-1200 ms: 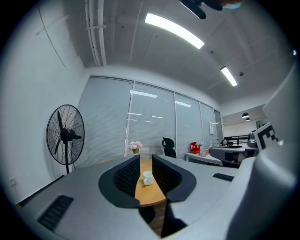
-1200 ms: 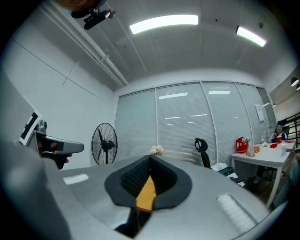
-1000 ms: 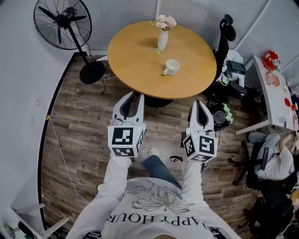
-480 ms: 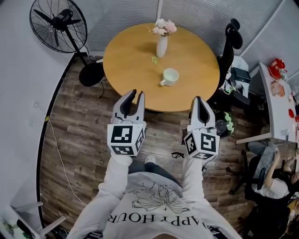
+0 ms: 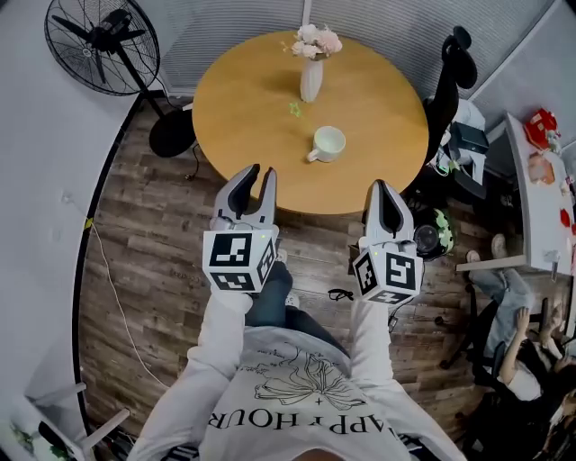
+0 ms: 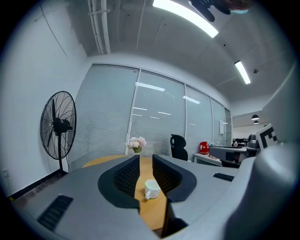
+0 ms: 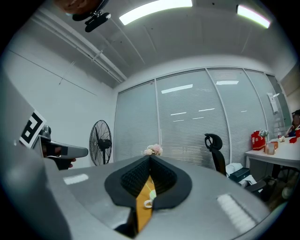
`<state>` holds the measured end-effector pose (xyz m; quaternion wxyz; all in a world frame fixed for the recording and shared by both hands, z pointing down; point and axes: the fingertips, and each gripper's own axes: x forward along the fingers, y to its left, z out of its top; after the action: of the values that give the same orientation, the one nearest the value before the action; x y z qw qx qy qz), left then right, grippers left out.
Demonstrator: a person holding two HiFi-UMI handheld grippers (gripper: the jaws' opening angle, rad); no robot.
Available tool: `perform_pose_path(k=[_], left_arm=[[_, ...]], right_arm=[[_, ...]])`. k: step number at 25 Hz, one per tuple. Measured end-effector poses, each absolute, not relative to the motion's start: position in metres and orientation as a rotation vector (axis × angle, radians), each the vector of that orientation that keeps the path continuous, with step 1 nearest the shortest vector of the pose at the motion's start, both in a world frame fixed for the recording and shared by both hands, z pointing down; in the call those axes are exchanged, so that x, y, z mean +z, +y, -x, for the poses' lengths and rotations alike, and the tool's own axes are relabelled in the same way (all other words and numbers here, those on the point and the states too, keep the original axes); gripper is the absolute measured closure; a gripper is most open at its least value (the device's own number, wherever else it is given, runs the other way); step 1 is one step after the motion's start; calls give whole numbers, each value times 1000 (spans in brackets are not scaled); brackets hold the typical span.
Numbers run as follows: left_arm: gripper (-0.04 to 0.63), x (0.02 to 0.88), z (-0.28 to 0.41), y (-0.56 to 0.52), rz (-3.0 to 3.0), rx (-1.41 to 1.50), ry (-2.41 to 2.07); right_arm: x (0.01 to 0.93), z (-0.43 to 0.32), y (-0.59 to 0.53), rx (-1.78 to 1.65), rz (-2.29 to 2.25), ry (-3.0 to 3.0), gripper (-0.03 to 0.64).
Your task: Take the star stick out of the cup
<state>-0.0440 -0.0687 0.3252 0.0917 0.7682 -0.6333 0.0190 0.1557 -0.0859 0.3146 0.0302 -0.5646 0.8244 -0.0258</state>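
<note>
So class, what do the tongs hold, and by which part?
Nothing. The left tongs are opening, empty; the right tongs are shut on nothing. The cup stands untouched.

Office, round wooden meeting table (image 5: 261, 117), black swivel chair (image 5: 447, 81), slatted blinds (image 5: 396, 27), white desk (image 5: 531, 198)

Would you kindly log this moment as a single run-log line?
left gripper: jaws opening, empty | right gripper: shut, empty | cup: upright on table, untouched
</note>
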Motion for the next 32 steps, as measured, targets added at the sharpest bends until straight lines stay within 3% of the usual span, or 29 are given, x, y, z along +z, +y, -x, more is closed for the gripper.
perform_pose_path(k=[32], left_arm=[[518,407,63,-272,-2250,152,-1651]], right_arm=[[363,-129,-270,-175,1868,2520,607]])
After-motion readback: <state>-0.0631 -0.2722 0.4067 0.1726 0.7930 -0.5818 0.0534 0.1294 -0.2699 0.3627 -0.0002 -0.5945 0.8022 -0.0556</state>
